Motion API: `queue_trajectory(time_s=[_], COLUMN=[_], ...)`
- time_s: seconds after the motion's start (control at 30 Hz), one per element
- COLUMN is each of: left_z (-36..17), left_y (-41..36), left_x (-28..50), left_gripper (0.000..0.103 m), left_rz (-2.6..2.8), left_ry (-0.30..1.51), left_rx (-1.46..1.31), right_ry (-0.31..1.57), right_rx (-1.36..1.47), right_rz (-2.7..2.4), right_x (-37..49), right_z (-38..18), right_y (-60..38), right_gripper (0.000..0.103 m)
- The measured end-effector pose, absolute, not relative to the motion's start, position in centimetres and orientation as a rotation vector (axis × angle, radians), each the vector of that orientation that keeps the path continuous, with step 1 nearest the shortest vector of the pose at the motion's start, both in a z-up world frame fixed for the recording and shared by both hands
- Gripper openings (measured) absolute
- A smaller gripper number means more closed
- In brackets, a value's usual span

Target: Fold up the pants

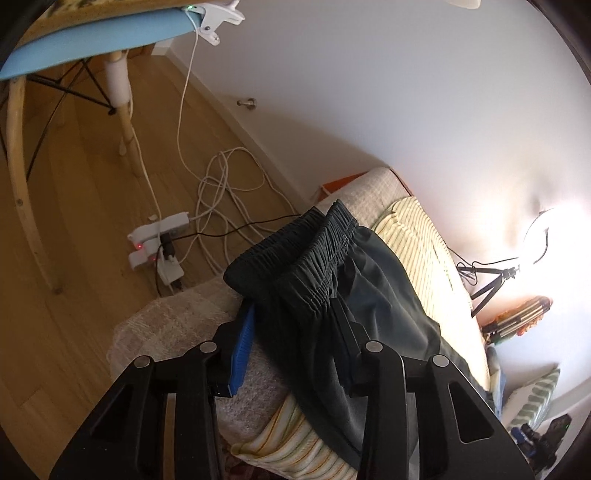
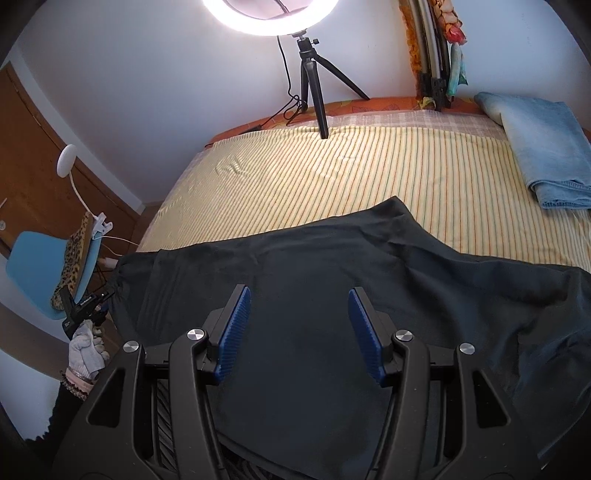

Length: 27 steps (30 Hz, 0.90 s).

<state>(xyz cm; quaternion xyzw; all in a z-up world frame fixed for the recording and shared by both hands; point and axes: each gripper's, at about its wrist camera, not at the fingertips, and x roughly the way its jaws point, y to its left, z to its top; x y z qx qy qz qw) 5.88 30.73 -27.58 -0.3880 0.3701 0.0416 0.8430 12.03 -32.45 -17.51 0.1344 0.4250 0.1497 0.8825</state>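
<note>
Left wrist view: the left gripper (image 1: 295,354) has its black jaws with blue ribbed pads on either side of the dark green, thin-fabric pants (image 1: 332,295), just below the gathered elastic waistband (image 1: 295,254). Cloth lies between the jaws and drapes over the right-hand one; I cannot tell whether the pads actually press on it. The waistband sits toward 12 o'clock from the jaws, at the corner of the bed (image 1: 177,317), which carries a yellow striped cotton sheet (image 1: 424,236).

In the right wrist view the right gripper (image 2: 299,332) hovers above the spread pants (image 2: 332,258) with its fingers apart and nothing pinched; bare cloth shows between the pads. The pants lie across the near edge of the sheet (image 2: 332,166), running from 9 o'clock to 3 o'clock. The person's gloved left hand (image 2: 86,350) shows at 8 o'clock.

To fold well, I judge the left jaws should take both layers of the waistband squarely, and the right should pinch the fabric at a matching edge, so that both ends lift together and the slippery cloth does not bunch.

Counted: one pair of pants, two grippers, one folded pale-blue towel (image 2: 539,147) at 2 o'clock, one lit ring light (image 2: 269,18) on one black tripod (image 2: 314,81) at 12 o'clock, one light-blue chair (image 2: 40,273) at 9 o'clock.
</note>
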Motion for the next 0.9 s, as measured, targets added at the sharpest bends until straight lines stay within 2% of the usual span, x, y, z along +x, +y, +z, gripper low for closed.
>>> queue_trajectory(time_s=[0.07, 0.17, 0.23, 0.3, 0.5, 0.9], left_z=[-27.4, -27.2, -27.1, -27.2, -27.2, -20.0], left_y=[30.8, 30.7, 30.7, 30.7, 30.8, 21.2], left_x=[6.2, 6.7, 7.1, 7.4, 6.7, 6.0], left_gripper=[0.053, 0.055, 0.05, 0.037, 0.026, 0.024], left_rz=[0.073, 0.115, 0.158, 0.186, 0.159, -0.042], left_ry=[0.779, 0.776, 0.768, 0.764, 0.687, 0.614], left_rx=[-0.847, -0.873, -0.866, -0.866, -0.938, -0.501], right_ry=[0.885, 0.89, 0.896, 0.899, 0.917, 0.972], right_rx=[0.289, 0.303, 0.303, 0.298, 0.297, 0.247], right_rz=[0.312, 0.32, 0.324, 0.328, 0.326, 0.446], right_x=[12.1, 12.2, 12.1, 12.0, 11.7, 14.5], right_z=[-17.6, -17.8, -17.9, -18.0, -18.4, -19.3], right_y=[-32.5, -32.3, -32.0, -31.9, -31.9, -26.2], right_gripper=[0.058, 0.058, 0.058, 0.058, 0.058, 0.058])
